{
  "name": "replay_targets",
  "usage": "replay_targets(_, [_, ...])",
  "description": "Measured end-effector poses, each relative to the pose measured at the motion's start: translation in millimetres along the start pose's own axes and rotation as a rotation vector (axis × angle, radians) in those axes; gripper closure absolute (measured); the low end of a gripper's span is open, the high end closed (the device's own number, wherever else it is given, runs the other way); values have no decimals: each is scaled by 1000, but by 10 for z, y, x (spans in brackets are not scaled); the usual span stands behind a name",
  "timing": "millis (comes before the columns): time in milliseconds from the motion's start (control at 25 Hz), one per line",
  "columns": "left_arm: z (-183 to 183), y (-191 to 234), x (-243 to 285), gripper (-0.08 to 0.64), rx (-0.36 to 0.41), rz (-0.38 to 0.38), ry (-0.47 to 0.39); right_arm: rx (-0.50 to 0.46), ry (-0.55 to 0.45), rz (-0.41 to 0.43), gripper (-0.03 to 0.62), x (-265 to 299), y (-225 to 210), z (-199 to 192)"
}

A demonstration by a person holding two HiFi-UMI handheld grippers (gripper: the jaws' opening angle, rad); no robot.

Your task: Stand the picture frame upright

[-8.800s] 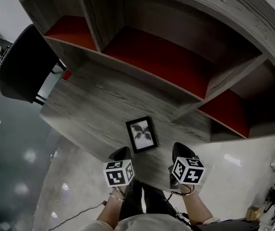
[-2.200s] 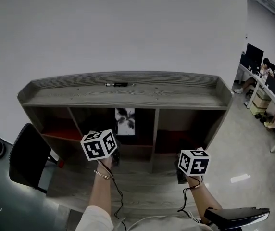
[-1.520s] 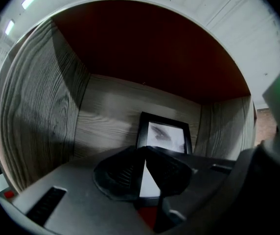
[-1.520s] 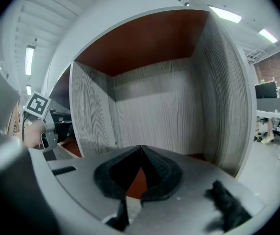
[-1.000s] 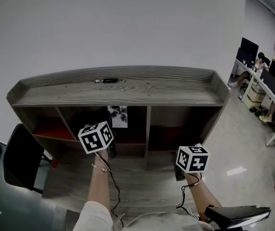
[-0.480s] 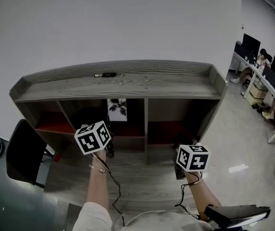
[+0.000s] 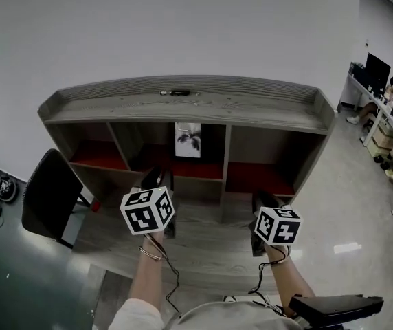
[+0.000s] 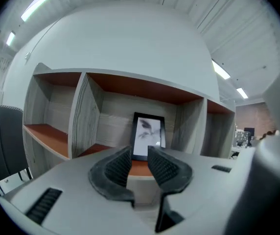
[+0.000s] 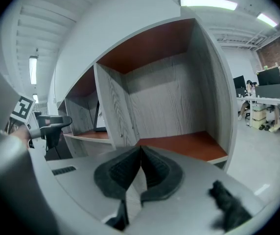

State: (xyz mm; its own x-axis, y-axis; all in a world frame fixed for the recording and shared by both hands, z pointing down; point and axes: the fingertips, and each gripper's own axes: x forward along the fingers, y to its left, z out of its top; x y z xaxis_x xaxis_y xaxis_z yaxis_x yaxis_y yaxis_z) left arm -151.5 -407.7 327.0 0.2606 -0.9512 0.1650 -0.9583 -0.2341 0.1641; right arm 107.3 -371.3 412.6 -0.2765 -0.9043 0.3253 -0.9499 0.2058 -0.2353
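The black-framed picture [image 7: 188, 140] stands upright at the back of the shelf unit's middle compartment [image 7: 183, 167]. In the left gripper view the picture frame [image 8: 149, 136] shows straight ahead beyond the jaws. My left gripper [image 7: 159, 179] hovers over the desk in front of that compartment, apart from the frame. Its jaws have just been opening, and my left gripper [image 8: 139, 153] is open with nothing between the pads. My right gripper [image 7: 262, 199] hangs in front of the right compartment [image 9: 179, 146]. The right gripper [image 9: 140, 150] is shut and holds nothing.
A grey wood desk [image 7: 203, 249] carries the three-bay shelf unit with red floors. A small dark object [image 7: 179, 93] lies on the shelf top. A black chair [image 7: 52, 194] stands at the left. Office desks [image 7: 392, 112] stand far right.
The left gripper has drawn back from the middle compartment toward me, leaving the frame standing upright. The right gripper has shifted slightly. My head view has swung a little.
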Motion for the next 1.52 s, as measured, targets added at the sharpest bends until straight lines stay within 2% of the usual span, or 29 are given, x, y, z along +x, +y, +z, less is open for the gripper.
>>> replay_targets(240, [-451, -148, -406, 465, 7, 25, 46, 3, 8, 20, 560, -98, 181, -116])
replay_targets(480, [-1005, -221, -708, 492, -52, 39, 126, -6, 59, 45, 560, -240, 346, -472])
replay_targets(640, [-1242, -345, -846, 528, -79, 32, 159, -23, 96, 68, 560, -337, 419, -685])
replay_targets(800, [-1386, -505, -956, 546, -85, 37, 169, -44, 110, 91, 560, -423, 429, -774])
replay_targets(1000, [-1579, -568, -1037, 546, -110, 92, 197, -79, 123, 117, 560, -526, 395, -837])
replay_targets(1520, [-1533, -639, -1072, 546, -91, 130, 193, -145, 121, 145, 561, -610, 359, -748])
